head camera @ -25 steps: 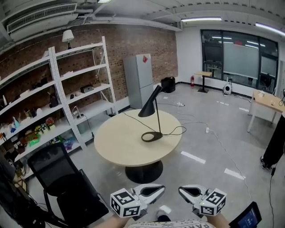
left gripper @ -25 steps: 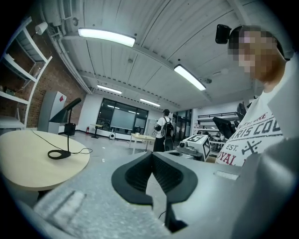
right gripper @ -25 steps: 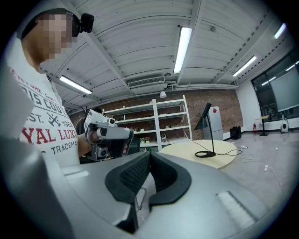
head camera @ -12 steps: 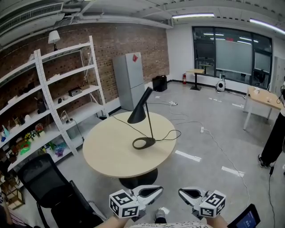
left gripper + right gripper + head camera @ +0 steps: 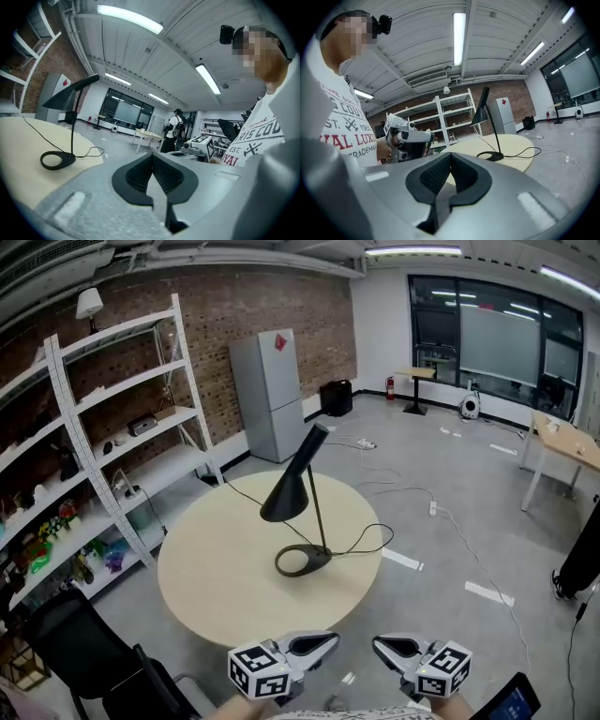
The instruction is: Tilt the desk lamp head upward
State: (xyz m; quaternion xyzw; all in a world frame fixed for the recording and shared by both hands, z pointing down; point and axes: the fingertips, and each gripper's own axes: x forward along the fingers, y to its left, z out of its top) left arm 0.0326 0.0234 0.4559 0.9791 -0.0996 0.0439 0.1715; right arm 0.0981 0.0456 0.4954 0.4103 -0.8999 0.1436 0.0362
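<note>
**Closer to the table [image 5: 211,573] – both claws clenched, nothing in them**

Since a second ago the round table and its desk lamp [image 5: 286,491] have grown larger in the head view and now sit more to the middle. Both claws have kept their spot at the near edge of that view. Neither has changed its grip: my left gripper [image 5: 323,643] has its jaws pressed together with nothing between them, and my right gripper [image 5: 386,646] is the same. Each gripper view confirms it, with the black ribbed pads meeting and only the room behind them.

The lamp stands on the pale tabletop, a little right of centre. Its black ring base [image 5: 302,561] lies flat toward the near right part of the top. A thin stem [image 5: 317,507] rises from the base, and the cone shade slants down and to the left from the top of it. A black cord [image 5: 364,542] loops on the table just right of the base, and another length runs off over the far-left edge.

Both claws are well apart from the lamp – they hang side by side beyond the table's near rim and touch nothing.

White shelving [image 5: 117,418] lines the brick wall on the left. A grey cabinet [image 5: 269,395] stands on the far side, and a black chair [image 5: 80,648] sits near left of the table. From the left gripper view I see the lamp at left and a person [image 5: 174,132] standing far off across the room.
</note>
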